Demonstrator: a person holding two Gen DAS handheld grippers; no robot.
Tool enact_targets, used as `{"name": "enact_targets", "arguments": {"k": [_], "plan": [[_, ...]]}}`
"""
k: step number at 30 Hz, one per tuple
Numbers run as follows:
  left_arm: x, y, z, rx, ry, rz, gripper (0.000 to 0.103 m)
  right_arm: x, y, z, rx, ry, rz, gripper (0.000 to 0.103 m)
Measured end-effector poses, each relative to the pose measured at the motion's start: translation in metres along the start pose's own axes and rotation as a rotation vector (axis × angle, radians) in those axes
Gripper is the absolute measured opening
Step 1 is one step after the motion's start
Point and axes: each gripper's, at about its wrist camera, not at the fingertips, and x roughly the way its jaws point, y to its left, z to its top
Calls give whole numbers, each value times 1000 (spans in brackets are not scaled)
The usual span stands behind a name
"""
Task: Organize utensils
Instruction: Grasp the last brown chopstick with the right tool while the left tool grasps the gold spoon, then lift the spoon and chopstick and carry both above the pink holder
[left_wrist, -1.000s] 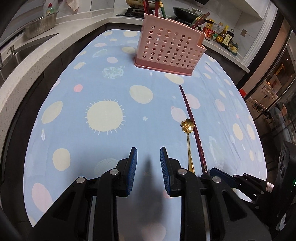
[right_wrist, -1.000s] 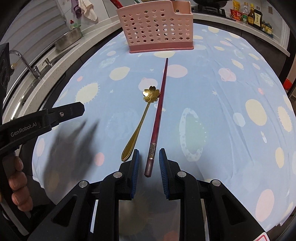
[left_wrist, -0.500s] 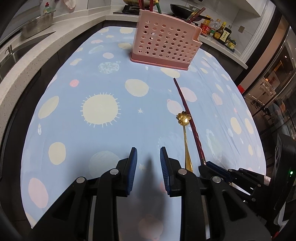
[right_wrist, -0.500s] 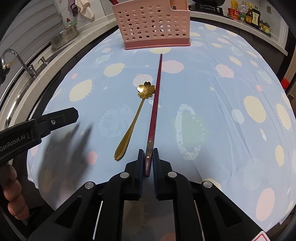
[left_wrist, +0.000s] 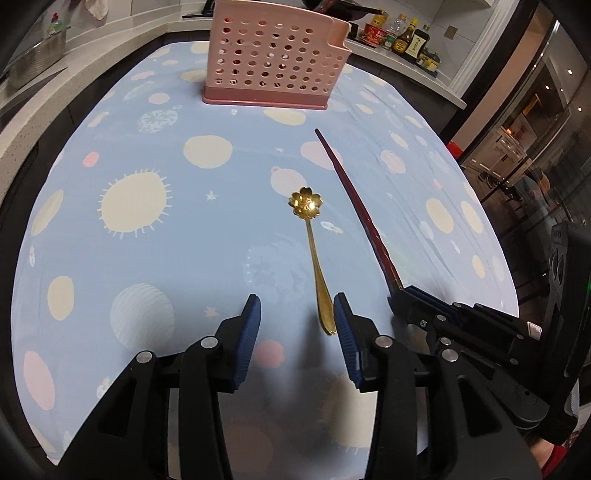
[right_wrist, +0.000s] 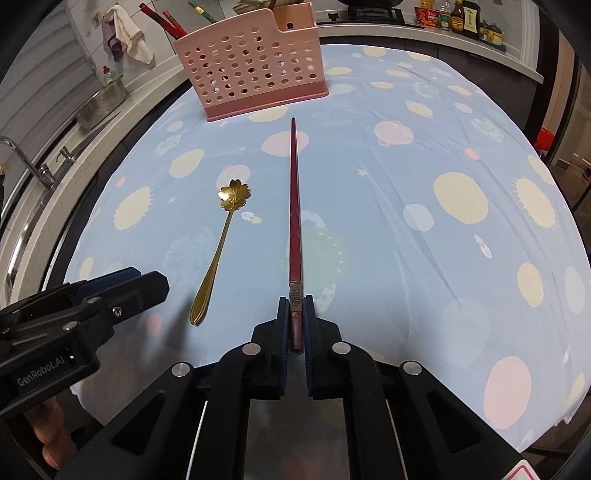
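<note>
My right gripper (right_wrist: 295, 314) is shut on the thick end of a dark red chopstick (right_wrist: 294, 206), which points toward a pink perforated utensil holder (right_wrist: 251, 70). A gold spoon with a flower-shaped bowl (right_wrist: 221, 240) lies left of it on the cloth. In the left wrist view my left gripper (left_wrist: 297, 317) is open, its jaws either side of the spoon's handle end (left_wrist: 321, 291). The chopstick (left_wrist: 354, 206), the right gripper (left_wrist: 410, 299) and the holder (left_wrist: 273, 59) show there too. The left gripper (right_wrist: 122, 288) shows in the right wrist view.
A blue cloth with pale dots (left_wrist: 147, 192) covers the table. Several chopsticks stand in the holder (right_wrist: 166, 18). A steel sink and tap (right_wrist: 33, 162) lie to the left. Sauce bottles (left_wrist: 406, 37) stand on the counter behind.
My right gripper has shut on the chopstick's thick end and lifted it slightly. My left gripper has opened wider and moved right, over the spoon's handle end.
</note>
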Motion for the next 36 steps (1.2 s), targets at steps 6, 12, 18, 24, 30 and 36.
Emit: {"name": "enact_targets", "arguments": {"k": [6,12,18,24,30,36], "plan": [[13,-10,-1,16,28,-26,39,-1,-4,-4,10,3,0,7],[24,-15,-4,25,54,-28,38,-2,-5,-5,11,-2,2,7],[26,-14,-4,25,44,-25,29,-2,-6,-6,13,0,5,7],[28,-11,-5,10,48,-49,12,-2,-6,-6,13,0,5,7],[25,-9,-6,4,43,-60,11,-2,-6,-6,12,-2,4,7],[15,-5,-4,-3,19,-50,11,-5,-4,-5,12,-7,8,7]]}}
